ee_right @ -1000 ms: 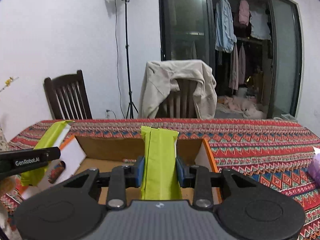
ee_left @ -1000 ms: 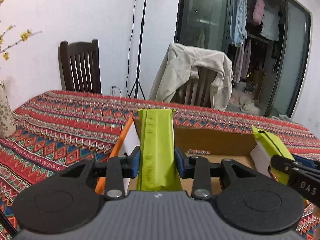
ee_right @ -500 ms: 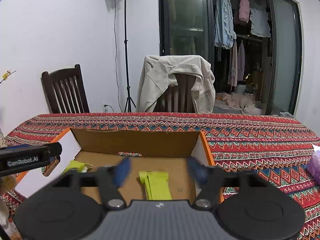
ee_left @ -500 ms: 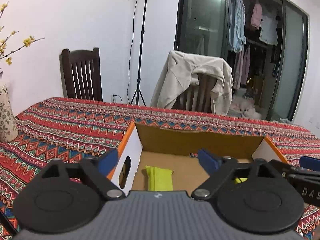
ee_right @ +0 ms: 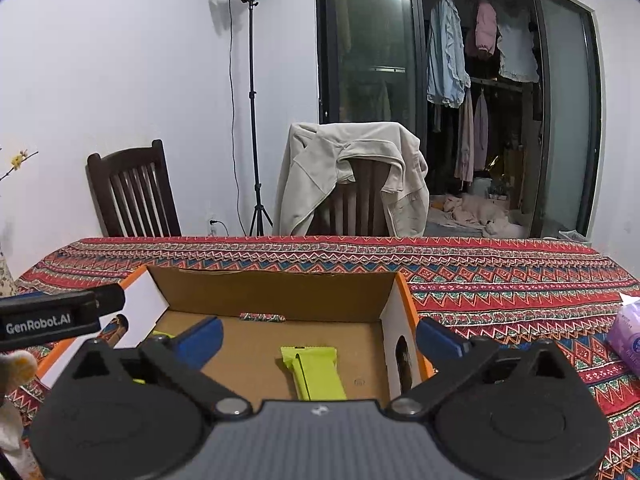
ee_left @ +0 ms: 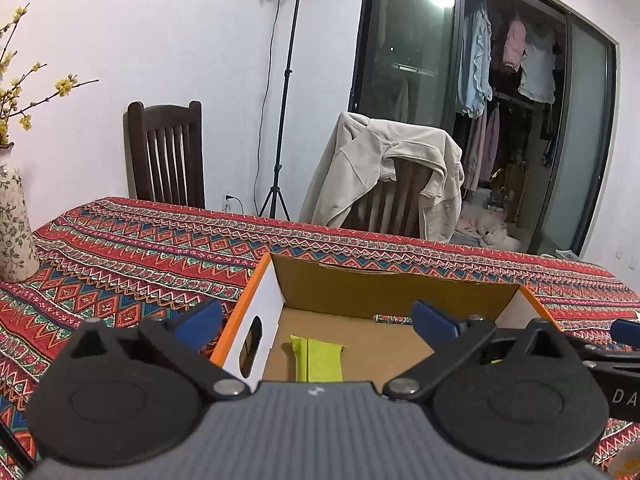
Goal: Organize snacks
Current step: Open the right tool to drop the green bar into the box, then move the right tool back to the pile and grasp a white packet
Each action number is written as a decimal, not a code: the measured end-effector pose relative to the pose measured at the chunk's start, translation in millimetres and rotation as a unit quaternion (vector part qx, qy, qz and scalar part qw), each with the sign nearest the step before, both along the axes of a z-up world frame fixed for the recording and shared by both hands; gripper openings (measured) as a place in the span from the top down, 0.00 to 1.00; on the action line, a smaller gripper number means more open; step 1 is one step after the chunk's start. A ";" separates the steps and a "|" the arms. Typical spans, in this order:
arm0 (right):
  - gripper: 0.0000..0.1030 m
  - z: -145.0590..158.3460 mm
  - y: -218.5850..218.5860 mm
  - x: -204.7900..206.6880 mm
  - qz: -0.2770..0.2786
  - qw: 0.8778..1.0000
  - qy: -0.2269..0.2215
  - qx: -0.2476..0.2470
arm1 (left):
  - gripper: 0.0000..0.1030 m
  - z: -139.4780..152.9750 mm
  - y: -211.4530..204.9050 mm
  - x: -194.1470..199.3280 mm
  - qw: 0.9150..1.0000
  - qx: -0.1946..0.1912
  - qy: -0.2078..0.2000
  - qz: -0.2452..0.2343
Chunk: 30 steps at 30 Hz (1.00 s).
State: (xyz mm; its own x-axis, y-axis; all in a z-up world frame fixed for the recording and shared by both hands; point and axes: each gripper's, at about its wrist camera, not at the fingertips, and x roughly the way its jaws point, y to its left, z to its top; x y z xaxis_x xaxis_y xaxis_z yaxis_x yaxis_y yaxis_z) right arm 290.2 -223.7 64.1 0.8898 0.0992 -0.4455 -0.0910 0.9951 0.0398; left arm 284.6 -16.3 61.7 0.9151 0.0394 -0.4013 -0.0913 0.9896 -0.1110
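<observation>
An open cardboard box (ee_left: 380, 288) with an orange rim stands on the patterned tablecloth (ee_left: 140, 248). In the left wrist view a lime-green snack packet (ee_left: 318, 364) lies flat on the box floor, below and between the wide-apart blue fingertips of my left gripper (ee_left: 316, 320), untouched. The right wrist view shows a second green packet (ee_right: 314, 372) lying in the box (ee_right: 272, 288) under my right gripper (ee_right: 319, 336), whose jaws are opening with nothing pressed between them. The left gripper's finger (ee_right: 60, 316) shows at that view's left edge.
A floral vase (ee_left: 14, 220) stands at the table's left end. A purple tissue pack (ee_right: 628, 336) lies at the right. Beyond the far edge are a dark wooden chair (ee_left: 168, 156), a jacket-draped chair (ee_left: 384, 176) and a light stand (ee_left: 280, 120).
Both grippers were shut on upright green packets; both have opened wide, and the packets have dropped and now lie flat on the box floor.
</observation>
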 end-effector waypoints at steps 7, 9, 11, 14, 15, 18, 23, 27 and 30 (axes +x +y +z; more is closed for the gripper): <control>0.00 13.2 0.5 -14.5 0.003 1.000 -0.015 0.001 | 0.00 20.3 -2.1 -19.2 1.000 -0.001 -0.019 -0.003; 0.00 18.8 1.3 -21.2 0.005 1.000 -0.021 -0.001 | 0.00 27.4 -2.8 -27.8 1.000 0.001 -0.025 -0.005; 0.00 23.7 1.0 -31.3 0.010 1.000 -0.028 -0.002 | 0.00 32.0 -2.3 -36.8 1.000 0.003 -0.030 -0.007; 0.00 28.3 1.2 -50.7 0.018 0.999 -0.037 -0.012 | 0.00 35.8 0.6 -52.4 0.999 0.007 -0.031 -0.011; 0.00 29.0 1.2 -57.3 0.019 0.999 -0.039 -0.016 | 0.00 36.7 1.8 -58.1 0.999 0.008 -0.031 -0.012; 0.00 28.7 -1.1 -79.3 0.025 0.999 -0.042 -0.019 | 0.00 37.9 5.5 -75.8 0.999 0.012 -0.031 -0.015; 0.00 23.2 -4.3 -116.5 0.034 0.998 -0.042 -0.022 | 0.00 31.5 10.1 -106.8 0.999 0.018 -0.025 -0.023; 0.00 15.0 -5.5 -146.1 0.043 0.998 -0.035 -0.024 | 0.00 20.6 13.6 -130.7 0.999 0.021 -0.011 -0.029; 0.00 6.5 -4.7 -164.9 0.049 0.998 -0.025 -0.023 | 0.00 9.5 17.7 -147.0 0.999 0.022 0.002 -0.031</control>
State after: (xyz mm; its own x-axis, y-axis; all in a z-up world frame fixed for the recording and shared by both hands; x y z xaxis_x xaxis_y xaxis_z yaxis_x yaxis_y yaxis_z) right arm 125.3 -228.4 70.5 0.8982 0.1680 -0.4062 -0.1892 0.9819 -0.0123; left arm 137.6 1.4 71.2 0.9147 0.0005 -0.4041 -0.0304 0.9973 -0.0674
